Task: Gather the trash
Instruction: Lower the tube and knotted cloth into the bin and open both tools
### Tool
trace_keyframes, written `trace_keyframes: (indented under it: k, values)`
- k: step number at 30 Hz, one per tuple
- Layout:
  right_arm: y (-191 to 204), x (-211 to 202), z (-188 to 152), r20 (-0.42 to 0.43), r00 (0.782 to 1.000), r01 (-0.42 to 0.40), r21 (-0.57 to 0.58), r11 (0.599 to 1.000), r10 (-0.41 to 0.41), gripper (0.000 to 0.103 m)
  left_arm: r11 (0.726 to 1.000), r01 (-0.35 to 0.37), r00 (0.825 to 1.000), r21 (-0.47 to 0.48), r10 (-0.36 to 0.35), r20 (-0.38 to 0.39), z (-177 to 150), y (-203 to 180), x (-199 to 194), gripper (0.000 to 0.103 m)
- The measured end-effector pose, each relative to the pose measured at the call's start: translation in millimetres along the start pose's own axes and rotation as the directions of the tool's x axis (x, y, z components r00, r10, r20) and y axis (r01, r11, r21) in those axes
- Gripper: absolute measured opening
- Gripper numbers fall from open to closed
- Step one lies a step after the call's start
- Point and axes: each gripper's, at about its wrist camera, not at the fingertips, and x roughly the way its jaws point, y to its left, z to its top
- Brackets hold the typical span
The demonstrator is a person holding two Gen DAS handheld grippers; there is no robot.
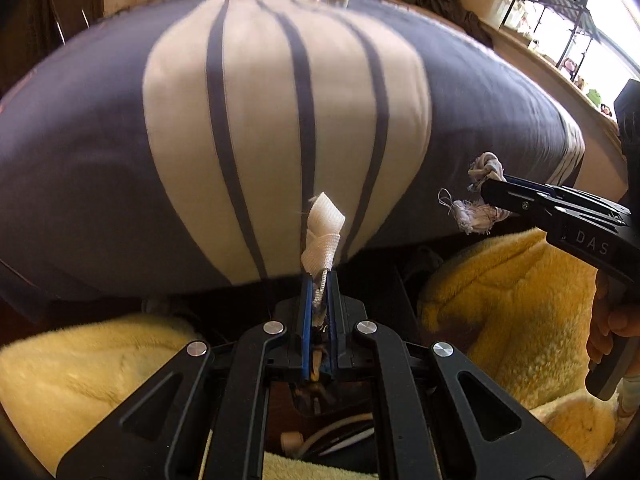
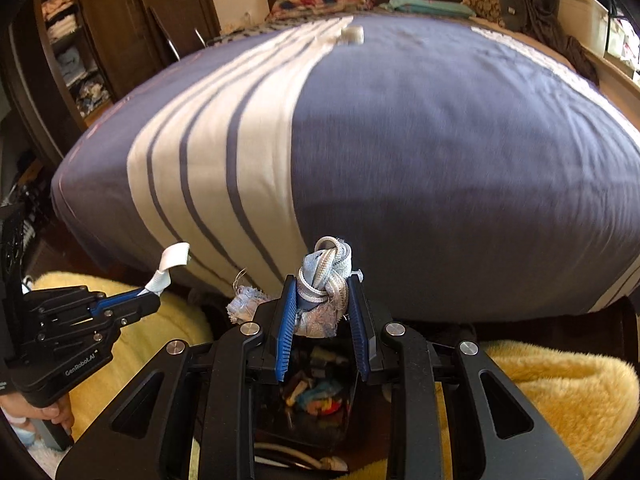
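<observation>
My left gripper [image 1: 320, 276] is shut on a white woven fabric strip [image 1: 323, 232] that curls up from its tips, just off the bed's near edge. It also shows in the right wrist view [image 2: 150, 294] with the strip [image 2: 172, 260]. My right gripper [image 2: 325, 286] is shut on a knotted bundle of pale blue and grey fabric scraps [image 2: 326, 280]; in the left wrist view it [image 1: 486, 194] holds the frayed bundle [image 1: 476, 208] at the right. Below the right gripper is a dark bin [image 2: 316, 396] with colourful scraps inside.
A bed with a blue and white striped cover [image 2: 440, 140] fills both views. A small white object [image 2: 352, 35] lies far up the bed. Yellow fluffy blankets [image 1: 508, 312] lie on the floor at both sides. A wardrobe [image 2: 80, 40] stands at the left.
</observation>
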Motion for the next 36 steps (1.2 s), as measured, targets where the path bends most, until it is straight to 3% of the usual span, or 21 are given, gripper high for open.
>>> trace_keyframes:
  k: [8, 23, 28, 30, 32, 36]
  values:
    - [5.2, 35.3, -24.1, -0.12, 0.993, -0.006, -0.013, 1.0, 0.004, 0.026, 0.999, 0.032, 0.99, -0.001, -0.032, -0.135, -21.6, 0.2, 38.1, 0.005]
    - [4.7, 89.1, -40.5, -0.331, 0.941, -0.075, 0.021, 0.997, 0.078, 0.026, 0.989, 0.141, 0.935, -0.043, -0.147, -0.322, -39.2, -1.5, 89.2, 0.005]
    - [8.1, 94.5, -42.9, -0.346, 0.935, -0.075, 0.034, 0.997, 0.082, 0.028, 0.989, 0.145, 0.933, -0.042, -0.15, -0.327, -37.0, -2.7, 90.8, 0.008]
    - [6.3, 95.0, -41.4, -0.345, 0.935, -0.074, 0.04, 0.996, 0.084, 0.029, 0.99, 0.139, 0.934, -0.037, -0.144, -0.326, -36.2, -3.3, 89.9, 0.012]
    - [5.1, 97.6, -40.2, -0.341, 0.936, -0.073, 0.044, 0.996, 0.084, 0.033, 0.991, 0.13, 0.938, -0.031, -0.133, -0.321, -35.8, -2.9, 89.0, 0.025]
    - [3.2, 94.3, -39.2, -0.325, 0.942, -0.073, 0.053, 0.996, 0.086, 0.04, 0.994, 0.108, 0.948, -0.019, -0.109, -0.301, -33.5, -3.5, 83.1, 0.028]
